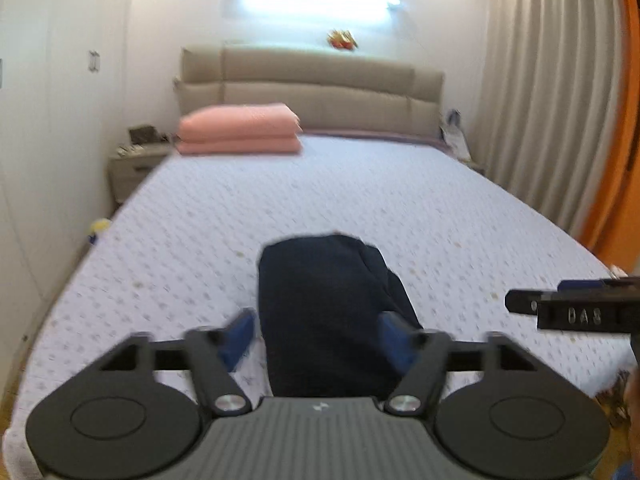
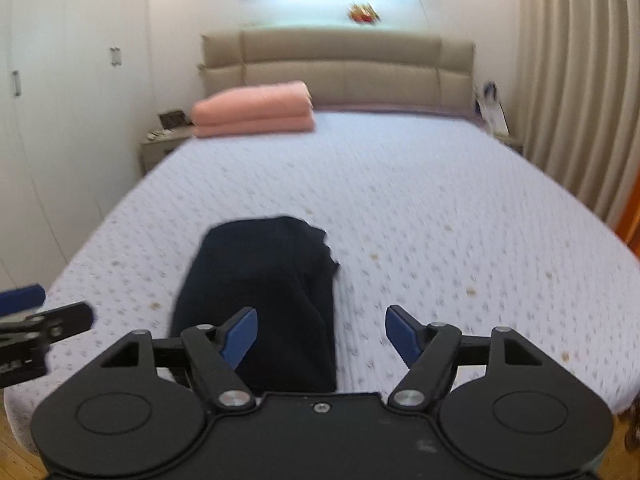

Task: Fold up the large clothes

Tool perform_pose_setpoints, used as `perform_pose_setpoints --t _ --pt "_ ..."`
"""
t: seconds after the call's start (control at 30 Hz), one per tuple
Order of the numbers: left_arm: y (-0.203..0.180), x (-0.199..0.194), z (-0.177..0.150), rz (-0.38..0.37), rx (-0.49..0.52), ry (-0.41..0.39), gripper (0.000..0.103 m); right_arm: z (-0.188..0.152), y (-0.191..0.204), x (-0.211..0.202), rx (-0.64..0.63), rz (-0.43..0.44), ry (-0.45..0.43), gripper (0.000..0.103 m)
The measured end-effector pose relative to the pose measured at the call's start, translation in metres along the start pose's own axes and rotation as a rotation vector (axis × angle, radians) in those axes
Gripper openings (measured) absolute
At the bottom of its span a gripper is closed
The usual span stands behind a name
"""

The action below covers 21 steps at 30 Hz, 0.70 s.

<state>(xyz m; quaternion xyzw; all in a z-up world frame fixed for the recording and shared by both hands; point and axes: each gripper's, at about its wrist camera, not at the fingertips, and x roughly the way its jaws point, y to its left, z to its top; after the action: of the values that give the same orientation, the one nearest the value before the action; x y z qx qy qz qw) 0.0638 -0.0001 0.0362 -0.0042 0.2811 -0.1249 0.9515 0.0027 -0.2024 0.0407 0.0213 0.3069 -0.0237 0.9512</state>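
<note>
Navy, soft-looking cloth garment [image 1: 320, 312], folded into a compact oblong, is lying near the foot end of the wide bed with the pale dotted cover [image 1: 400, 208], probably set there because that end is within easy reach and well apart from the two stacked pink folded blankets [image 1: 240, 132] sitting by the padded beige headboard [image 1: 312, 92]. Left gripper [image 1: 320, 338] is standing with its blue-padded jaws spread wide, framing the garment from above without visibly pressing on it. Right gripper [image 2: 322, 334] is likewise gaping and holding nothing, hanging above the garment's right edge and bare cover.
</note>
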Motion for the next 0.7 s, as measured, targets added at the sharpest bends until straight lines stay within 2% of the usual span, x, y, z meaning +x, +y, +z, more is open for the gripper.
perform_pose_setpoints --t 0.03,0.1,0.27,0.4,0.7 --pt "-0.001 -0.005 0.003 0.011 -0.004 -0.006 0.089 -0.002 0.003 -0.001 -0.008 0.007 0.004 0.085" --pt "-0.005 -0.011 0.006 0.019 -0.01 -0.005 0.089 -0.004 0.008 -0.004 -0.02 0.005 0.031 0.085" --pt "-0.011 -0.004 0.001 0.019 -0.018 0.055 0.089 -0.011 0.008 0.012 0.004 0.015 0.108 0.085" --pt "-0.015 0.006 -0.007 0.029 -0.029 0.086 0.089 -0.014 0.007 0.016 0.022 -0.003 0.115 0.085" --pt "-0.017 0.018 -0.012 0.076 -0.027 0.088 0.089 -0.019 0.014 0.034 0.004 -0.031 0.144 0.085"
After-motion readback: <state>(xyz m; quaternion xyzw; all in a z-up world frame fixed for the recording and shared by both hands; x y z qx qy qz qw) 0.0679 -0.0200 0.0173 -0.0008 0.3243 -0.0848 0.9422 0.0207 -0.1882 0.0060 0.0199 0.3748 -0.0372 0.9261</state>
